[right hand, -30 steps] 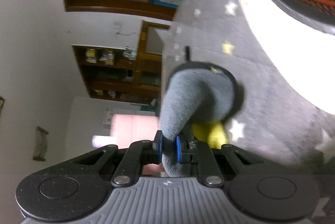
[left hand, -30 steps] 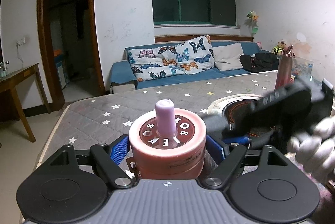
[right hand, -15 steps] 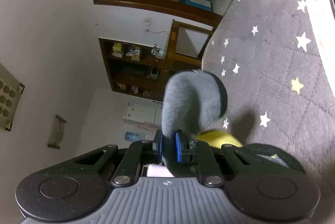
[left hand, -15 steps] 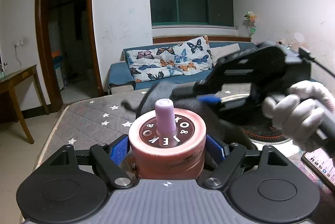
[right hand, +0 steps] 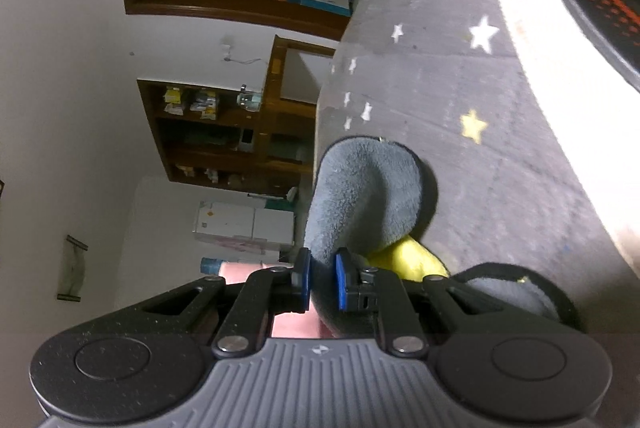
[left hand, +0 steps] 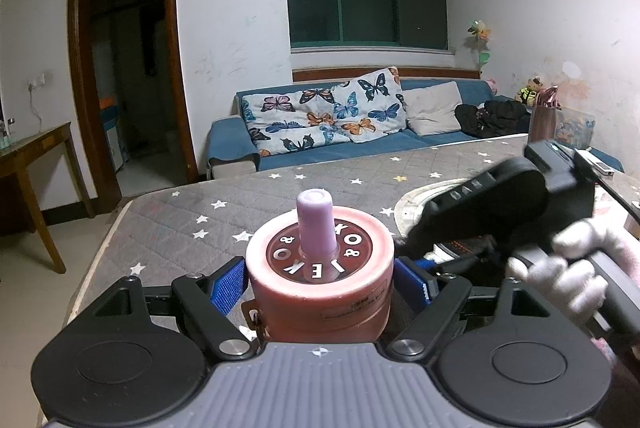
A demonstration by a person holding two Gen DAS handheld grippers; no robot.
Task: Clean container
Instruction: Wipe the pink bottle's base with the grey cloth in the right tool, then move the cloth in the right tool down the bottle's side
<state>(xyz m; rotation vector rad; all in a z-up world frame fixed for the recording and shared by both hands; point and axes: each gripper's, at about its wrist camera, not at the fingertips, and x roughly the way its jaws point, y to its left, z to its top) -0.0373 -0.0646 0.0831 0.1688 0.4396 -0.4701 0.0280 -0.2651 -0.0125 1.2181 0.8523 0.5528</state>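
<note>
gripping the pink container (left hand: 320,288) at lower centre, my left gripper (left hand: 320,284) has both blue pads against its sides; the body below the lid is cut off by the gripper. white lid lettering reads partly "ok" and "&", the side label too small to read. my right gripper (right hand: 320,278), turned sideways, is pinched on a grey cloth (right hand: 364,196); a yellow thing (right hand: 412,260) hides behind it. a gloved hand (left hand: 576,268) blurs at right over the starred grey cover (left hand: 240,204).
</note>
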